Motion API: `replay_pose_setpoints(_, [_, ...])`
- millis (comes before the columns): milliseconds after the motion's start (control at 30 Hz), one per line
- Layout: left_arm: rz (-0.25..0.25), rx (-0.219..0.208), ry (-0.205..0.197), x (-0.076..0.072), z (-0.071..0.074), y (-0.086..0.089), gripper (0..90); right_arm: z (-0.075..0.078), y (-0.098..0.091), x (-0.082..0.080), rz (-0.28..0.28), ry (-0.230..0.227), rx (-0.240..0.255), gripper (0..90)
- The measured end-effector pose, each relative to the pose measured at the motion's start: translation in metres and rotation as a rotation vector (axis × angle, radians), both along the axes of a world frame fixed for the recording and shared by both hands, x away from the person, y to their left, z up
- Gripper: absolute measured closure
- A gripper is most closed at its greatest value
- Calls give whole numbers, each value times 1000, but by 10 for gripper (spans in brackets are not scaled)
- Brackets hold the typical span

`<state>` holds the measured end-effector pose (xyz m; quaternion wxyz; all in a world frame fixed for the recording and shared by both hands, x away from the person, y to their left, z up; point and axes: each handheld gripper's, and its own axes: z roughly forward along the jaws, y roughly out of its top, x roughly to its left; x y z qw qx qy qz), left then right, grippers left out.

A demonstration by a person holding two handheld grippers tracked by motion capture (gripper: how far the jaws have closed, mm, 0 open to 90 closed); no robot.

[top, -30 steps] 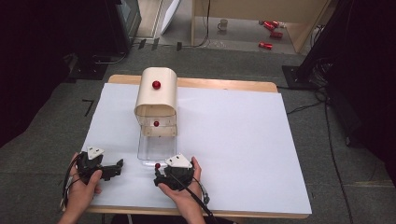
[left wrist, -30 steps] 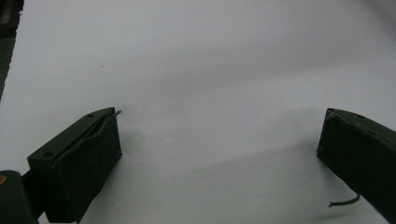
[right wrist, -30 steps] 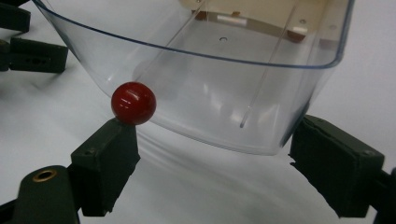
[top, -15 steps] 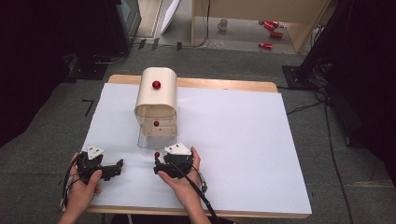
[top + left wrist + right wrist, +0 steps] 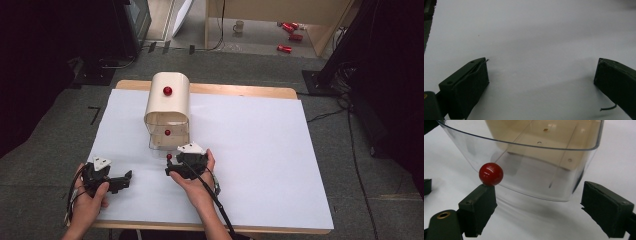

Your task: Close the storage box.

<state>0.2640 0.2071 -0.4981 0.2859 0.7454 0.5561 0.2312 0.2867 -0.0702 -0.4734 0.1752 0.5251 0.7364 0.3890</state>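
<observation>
A cream box (image 5: 167, 107) with a rounded top carries a red knob (image 5: 167, 91). A clear plastic drawer (image 5: 159, 142) (image 5: 536, 175) sticks out of its front, and a second red ball (image 5: 167, 132) shows at the box's opening. The drawer's front wall bears a red knob (image 5: 169, 156) (image 5: 491, 174). My right gripper (image 5: 170, 167) (image 5: 537, 188) faces that wall. Its jaws have just been opening and stand apart with nothing between them, and the knob sits just above the left jaw's tip. At the table's front left my left gripper (image 5: 125, 180) (image 5: 541, 62) rests open over bare white surface.
The white table top (image 5: 260, 150) stretches wide to the right of the box. Grey floor surrounds the table. Beyond the far edge stand dark equipment, a wooden frame, a mug (image 5: 239, 26) and some red items (image 5: 290, 37).
The right gripper moved toward the box, and the clear drawer slid farther into it. The right jaws went from shut to apart. The left gripper stayed put.
</observation>
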Motion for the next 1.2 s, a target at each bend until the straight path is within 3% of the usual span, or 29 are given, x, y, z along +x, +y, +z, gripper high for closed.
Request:
replay_pose_setpoints(333, [0, 0, 0, 0, 0, 0, 0, -3, -4, 21, -49, 4, -3, 109])
replay_pose_setpoints(367, [0, 0, 0, 0, 0, 0, 0, -3, -8, 25, -76, 2, -1, 111])
replay_pose_setpoints(467, [0, -1, 0, 0, 0, 0, 0, -1, -16, 30, -100, -4, 36, 111])
replay_pose_setpoints(733, [0, 0, 0, 0, 0, 0, 0, 0, -26, 38, -132, -23, 24, 115])
replay_pose_setpoints(833, [0, 0, 0, 0, 0, 0, 0, 0, -30, 40, -123, -18, 38, 110])
replay_pose_setpoints(1033, [-1, 0, 0, 0, 0, 0, 0, 0, -34, 38, -129, -35, 23, 116])
replay_pose_setpoints(1167, [-1, 1, 0, 0, 0, 0, 0, 1, -42, 36, -114, -23, 13, 13])
replay_pose_setpoints(1200, [-1, 2, 0, 0, 0, 0, 0, 3, -51, 32, -82, -29, -8, 8])
